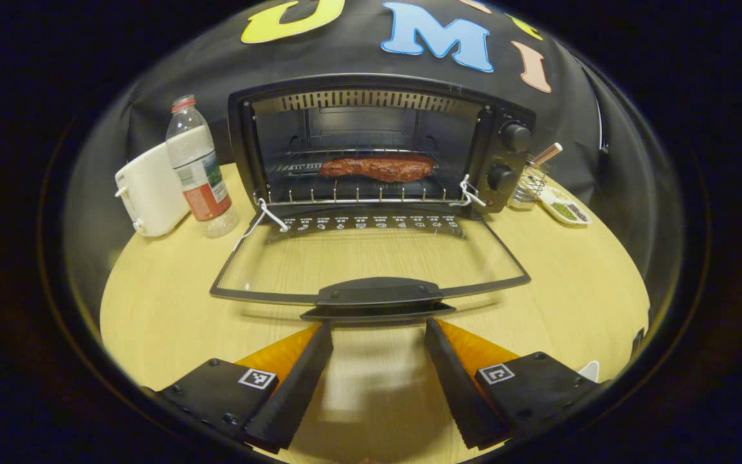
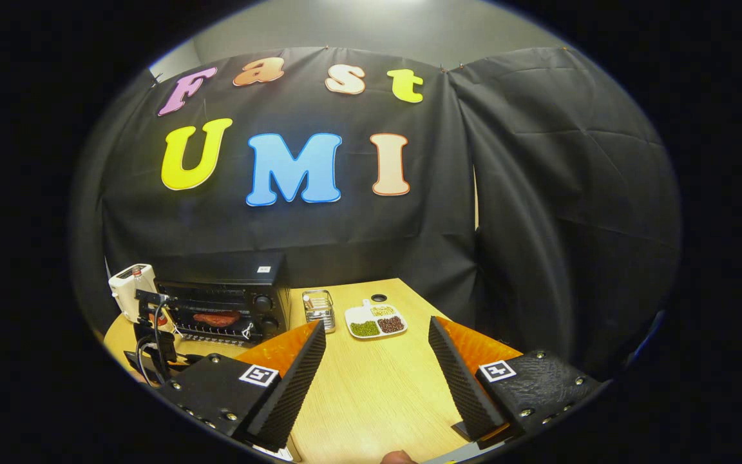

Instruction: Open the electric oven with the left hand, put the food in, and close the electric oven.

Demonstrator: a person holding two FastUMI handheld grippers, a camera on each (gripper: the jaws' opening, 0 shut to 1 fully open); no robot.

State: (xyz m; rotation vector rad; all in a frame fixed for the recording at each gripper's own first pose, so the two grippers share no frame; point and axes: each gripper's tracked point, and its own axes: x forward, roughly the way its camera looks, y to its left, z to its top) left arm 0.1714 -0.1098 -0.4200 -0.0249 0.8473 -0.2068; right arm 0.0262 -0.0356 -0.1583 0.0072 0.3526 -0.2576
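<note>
Toaster [image 1: 149, 189], bottle [image 1: 198, 169] left of oven [image 1: 371, 145]. Oven door [image 1: 371, 258] down flat on table [image 1: 152, 309]; food [image 1: 376, 167] on rack inside. Left gripper [image 1: 377, 335] spread, just short of door handle [image 1: 379, 293]. Right gripper [image 2: 377, 361] spread, empty, above table; dish [image 2: 376, 319] beyond.

Left gripper view: low, near, facing open oven [image 1: 371, 154]. Right gripper view: farther back, oven [image 2: 223, 299] at left; both share it.

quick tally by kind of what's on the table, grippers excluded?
Black electric oven, door open: 1
Reddish-brown meat piece on the oven rack: 1
Clear plastic bottle: 1
White toaster-like appliance: 1
Wire basket: 1
White divided dish of grains: 1
Total: 6
</note>
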